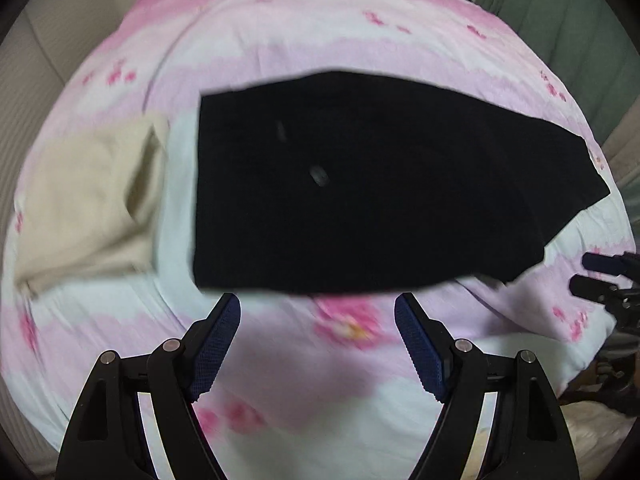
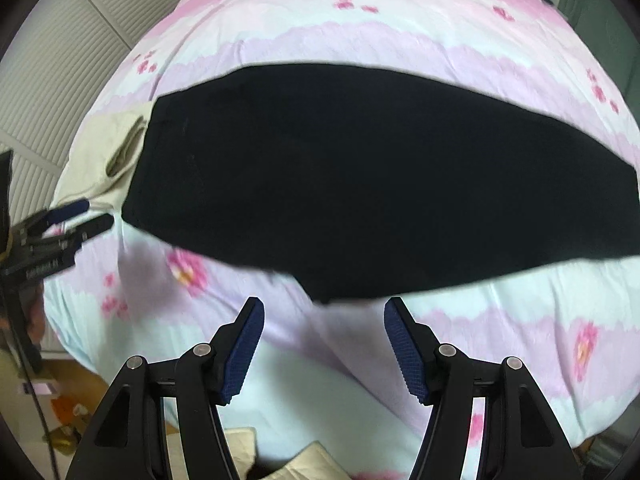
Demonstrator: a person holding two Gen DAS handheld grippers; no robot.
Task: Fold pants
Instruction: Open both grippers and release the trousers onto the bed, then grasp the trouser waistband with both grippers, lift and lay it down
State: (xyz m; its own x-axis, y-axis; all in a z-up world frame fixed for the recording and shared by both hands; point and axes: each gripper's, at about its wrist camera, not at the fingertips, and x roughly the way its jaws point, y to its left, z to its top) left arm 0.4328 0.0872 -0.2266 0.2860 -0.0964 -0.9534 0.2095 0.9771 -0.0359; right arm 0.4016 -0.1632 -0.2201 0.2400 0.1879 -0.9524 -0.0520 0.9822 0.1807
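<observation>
While both claws hang released, the left gripper [image 1: 317,312] and right gripper [image 2: 324,316] just short of the black pants [image 1: 360,184] ahead, we should pinch matching corners evenly.

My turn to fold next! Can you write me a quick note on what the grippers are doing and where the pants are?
Left gripper: open, empty, above the sheet by the pants' near edge.
Right gripper: open, empty, also just short of the near edge.
Black pants: lying flat across the flowered bedsheet, looking already doubled over lengthwise.
Beige garment: beside the pants at their left end, untouched.
Left to do: probably fold the pants across into a shorter bundle.
</observation>
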